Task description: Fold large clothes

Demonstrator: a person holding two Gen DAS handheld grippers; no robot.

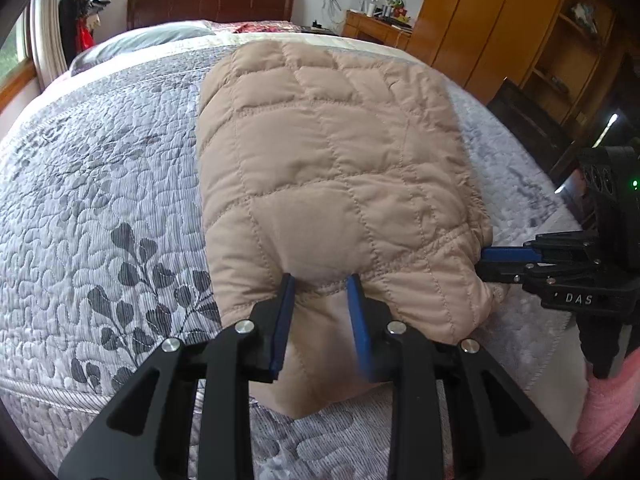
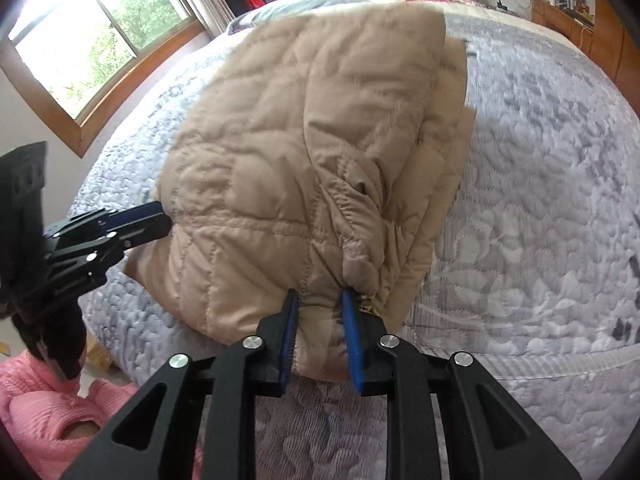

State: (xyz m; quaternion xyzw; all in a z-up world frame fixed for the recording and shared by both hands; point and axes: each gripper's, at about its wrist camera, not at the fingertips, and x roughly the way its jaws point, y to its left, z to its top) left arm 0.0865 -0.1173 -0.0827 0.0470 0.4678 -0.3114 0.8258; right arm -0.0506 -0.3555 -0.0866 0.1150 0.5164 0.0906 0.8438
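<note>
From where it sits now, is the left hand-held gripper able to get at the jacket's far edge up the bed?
Probably not without letting go. The left hand-held gripper straddles the near hem of the jacket, whose far edge lies up the bed; nothing blocks the way, though.

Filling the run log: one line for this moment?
fold jacket | jacket on bed | left tongs, right tongs: gripping near edge

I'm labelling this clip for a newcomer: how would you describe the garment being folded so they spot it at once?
Start at the big bed under the grey leaf-patterned quilt. On its near half lies the tan quilted jacket, with both tongs at its near edge. It is the only puffy, plain beige thing there, against patterned grey.
</note>
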